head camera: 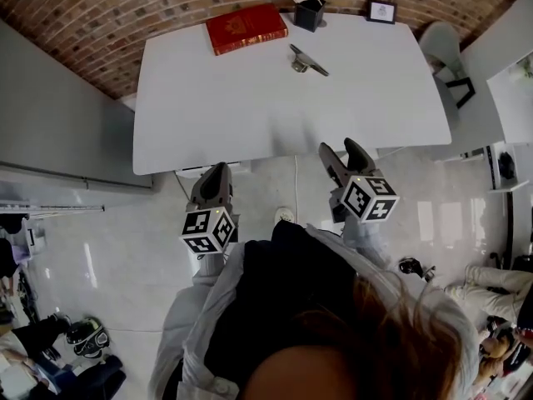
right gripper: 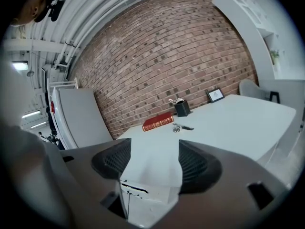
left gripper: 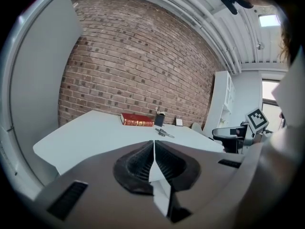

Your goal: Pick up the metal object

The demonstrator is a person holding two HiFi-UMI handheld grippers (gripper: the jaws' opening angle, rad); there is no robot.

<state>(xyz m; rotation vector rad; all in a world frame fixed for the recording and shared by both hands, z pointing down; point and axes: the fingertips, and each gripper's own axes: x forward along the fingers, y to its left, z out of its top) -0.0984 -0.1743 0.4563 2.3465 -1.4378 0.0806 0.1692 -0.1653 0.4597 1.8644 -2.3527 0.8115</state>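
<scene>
A small metal object (head camera: pixel 306 60) lies on the white table (head camera: pixel 250 115) toward its far side; it also shows as the metal object (left gripper: pixel 164 134) and the metal object (right gripper: pixel 181 127) in the gripper views. My left gripper (head camera: pixel 218 176) hangs short of the table's near edge, jaws together with nothing between them (left gripper: pixel 154 157). My right gripper (head camera: pixel 346 154) is at the near edge too, jaws apart and empty (right gripper: pixel 153 162). Both are far from the metal object.
A red book (head camera: pixel 246 28) lies at the far left of the table, a black pen holder (head camera: pixel 309 12) and a small framed picture (head camera: pixel 381 11) at the far edge. A chair (head camera: pixel 445 57) stands at the right. Brick wall behind.
</scene>
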